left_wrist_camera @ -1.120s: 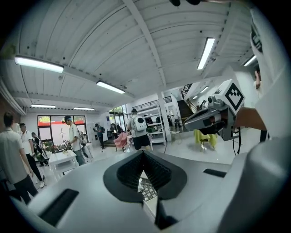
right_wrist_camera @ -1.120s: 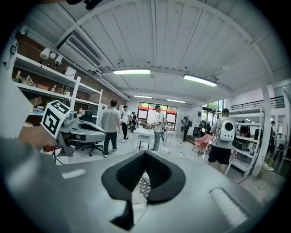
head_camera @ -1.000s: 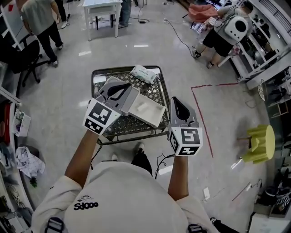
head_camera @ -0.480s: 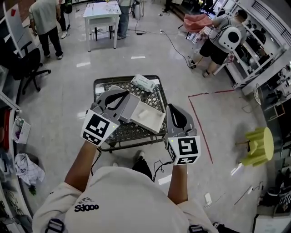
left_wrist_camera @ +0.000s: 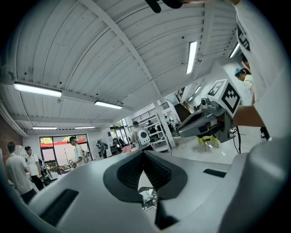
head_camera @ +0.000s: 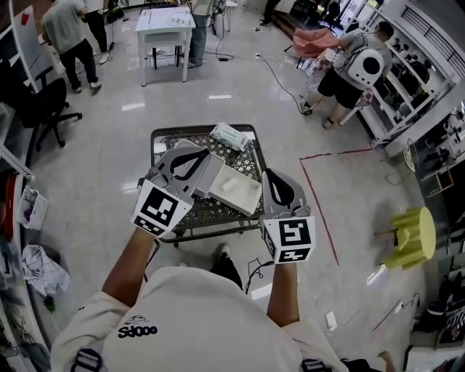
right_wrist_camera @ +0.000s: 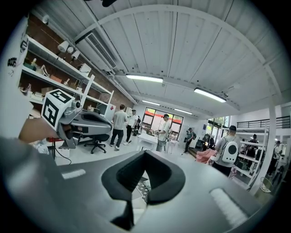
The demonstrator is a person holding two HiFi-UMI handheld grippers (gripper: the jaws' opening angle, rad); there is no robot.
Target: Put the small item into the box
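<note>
Open lab-workshop: equipment shelves (head_camera: 414,73), white table (head_camera: 166,22), office chair (head_camera: 36,102), red floor tape (head_camera: 320,203).

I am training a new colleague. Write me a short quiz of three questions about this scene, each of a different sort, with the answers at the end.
1. True or false: the left gripper is shut on the white packet.
2. Where does the white packet lie?
A. Inside the white box
B. On the mesh table, beyond the box
C. On the floor
3. What colour is the stool on the floor at the person's right?

Key
1. False. The left gripper and the right gripper are both shut with nothing between the jaws.
2. B
3. Yellow
</note>
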